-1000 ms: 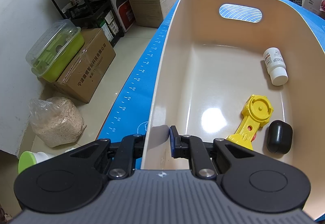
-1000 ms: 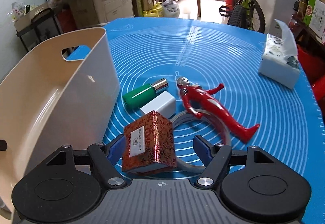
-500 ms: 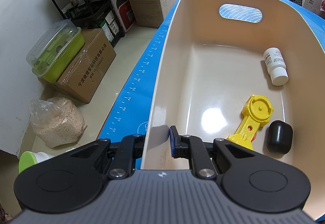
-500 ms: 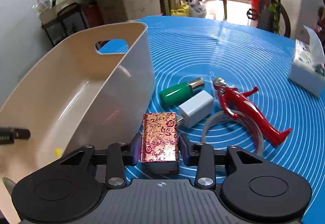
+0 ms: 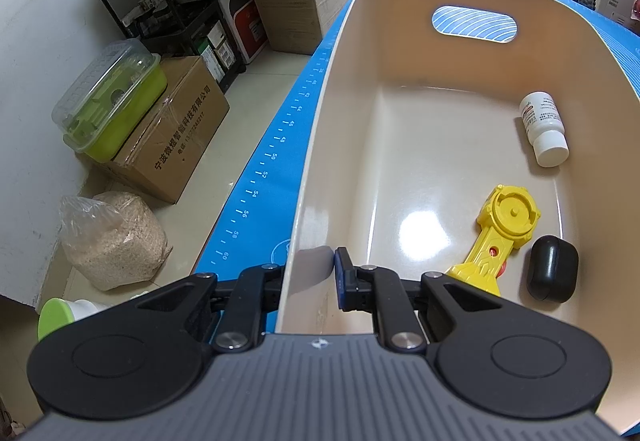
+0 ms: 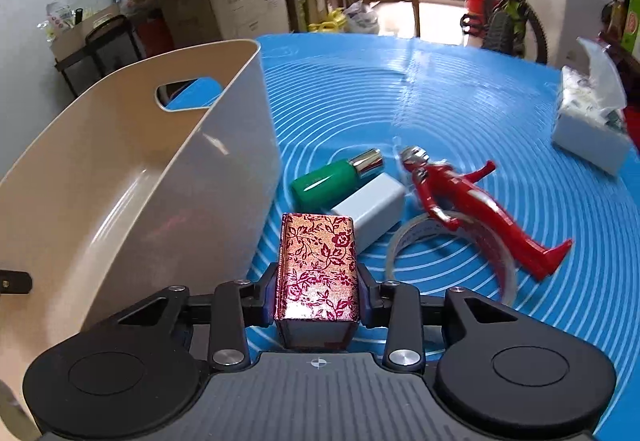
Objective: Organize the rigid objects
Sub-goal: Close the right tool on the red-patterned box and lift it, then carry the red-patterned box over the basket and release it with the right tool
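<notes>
Hiding its lower face behind the right gripper (image 6: pixel 318 291), the red floral box (image 6: pixel 318 265) sits low in the frame's centre, lifted above the blue mat (image 6: pixel 460 113), jaws clamped on its sides. The tape roll (image 6: pixel 408 237) is blurred and partly covered by the red figure (image 6: pixel 468 197). The beige bin (image 5: pixel 316 177) shows only partly at the frame's left. The left gripper (image 5: pixel 310 273) pinches the bin's near wall, one finger (image 5: pixel 342 273) inside, the other hidden outside. Inside lie a white bottle (image 5: pixel 544 127), a yellow toy (image 5: pixel 504 225) and a black case (image 5: pixel 552 267).
</notes>
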{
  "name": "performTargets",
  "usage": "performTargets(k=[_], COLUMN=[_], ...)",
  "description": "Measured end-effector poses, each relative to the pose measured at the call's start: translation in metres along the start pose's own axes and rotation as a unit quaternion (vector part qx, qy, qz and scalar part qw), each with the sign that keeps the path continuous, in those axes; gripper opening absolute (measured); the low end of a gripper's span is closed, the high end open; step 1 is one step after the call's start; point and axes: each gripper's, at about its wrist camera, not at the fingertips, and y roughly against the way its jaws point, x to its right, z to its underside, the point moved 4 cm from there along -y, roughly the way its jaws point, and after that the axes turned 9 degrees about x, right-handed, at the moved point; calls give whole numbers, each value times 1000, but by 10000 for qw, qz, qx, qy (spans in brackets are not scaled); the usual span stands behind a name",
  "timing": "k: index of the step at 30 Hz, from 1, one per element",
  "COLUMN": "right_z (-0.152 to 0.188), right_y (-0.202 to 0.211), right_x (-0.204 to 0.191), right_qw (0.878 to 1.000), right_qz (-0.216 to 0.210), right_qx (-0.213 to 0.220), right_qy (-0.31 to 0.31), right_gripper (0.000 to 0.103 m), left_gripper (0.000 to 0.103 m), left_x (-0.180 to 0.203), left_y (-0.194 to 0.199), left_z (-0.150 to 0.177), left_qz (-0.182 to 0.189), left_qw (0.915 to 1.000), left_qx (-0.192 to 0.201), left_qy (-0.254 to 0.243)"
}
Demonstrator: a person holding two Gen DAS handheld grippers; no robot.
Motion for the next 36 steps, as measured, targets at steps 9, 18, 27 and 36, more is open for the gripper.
performTargets(k=[9, 18, 27, 36], right_z=[-20, -43, -70, -71], right_y=[30, 64, 108, 114], right_x=[3, 14, -1, -45], right_qw=[9994, 9956, 9873, 9866], right_qz=[192, 400, 186, -229], right_qx=[288, 774, 1498, 1607], right_qy=[-26, -338, -498, -187], right_gripper=[44, 44, 44, 44], left_gripper=[18, 18, 18, 18], left_x=[0, 0, 0, 0], left_y=[0, 0, 0, 0], left_z=[1, 0, -1, -1], left_qz=[11, 9, 6, 8], left_qw=[10000, 10000, 10000, 10000], left_qx=[-8, -10, -14, -16], left_qy=[21, 23, 9, 7])
